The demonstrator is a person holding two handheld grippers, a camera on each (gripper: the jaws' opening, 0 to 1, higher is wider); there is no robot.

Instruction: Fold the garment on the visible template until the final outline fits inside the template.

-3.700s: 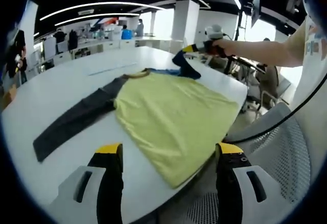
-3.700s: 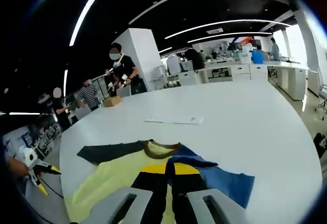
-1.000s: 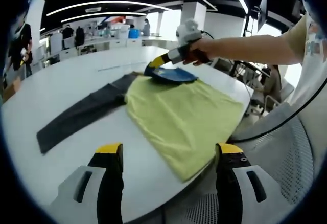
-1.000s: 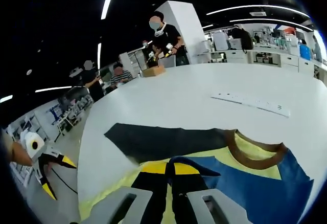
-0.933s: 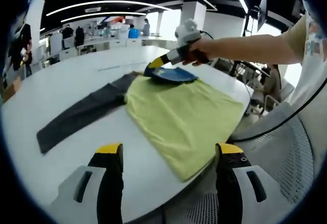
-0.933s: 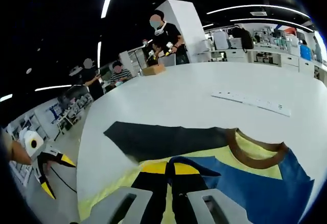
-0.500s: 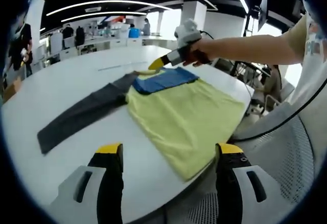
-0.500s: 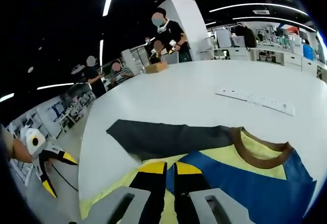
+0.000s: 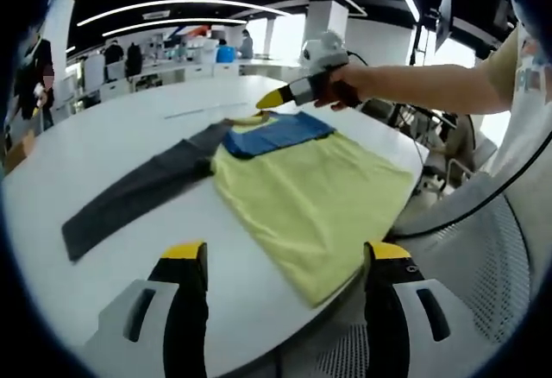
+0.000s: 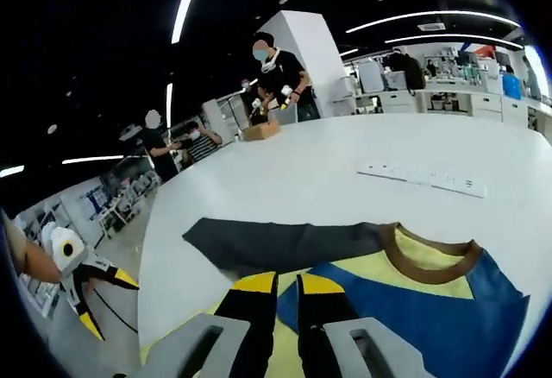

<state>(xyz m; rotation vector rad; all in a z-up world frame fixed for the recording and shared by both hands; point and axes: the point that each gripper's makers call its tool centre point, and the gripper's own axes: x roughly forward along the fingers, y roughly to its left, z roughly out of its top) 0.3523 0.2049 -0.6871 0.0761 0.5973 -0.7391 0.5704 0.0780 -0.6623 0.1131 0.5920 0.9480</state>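
Near table edge, shirt hem overhanging

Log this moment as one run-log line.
stage: first sleeve folded | blue sleeve flat across yellow shirt | dark sleeve spread on table | right gripper open above | left gripper open

You'll find nothing legible here: no readable text, label, brand or number on anything in either view.

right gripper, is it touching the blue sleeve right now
Apart. Left gripper view shows the right gripper lifted above the blue sleeve, with white table visible between them.
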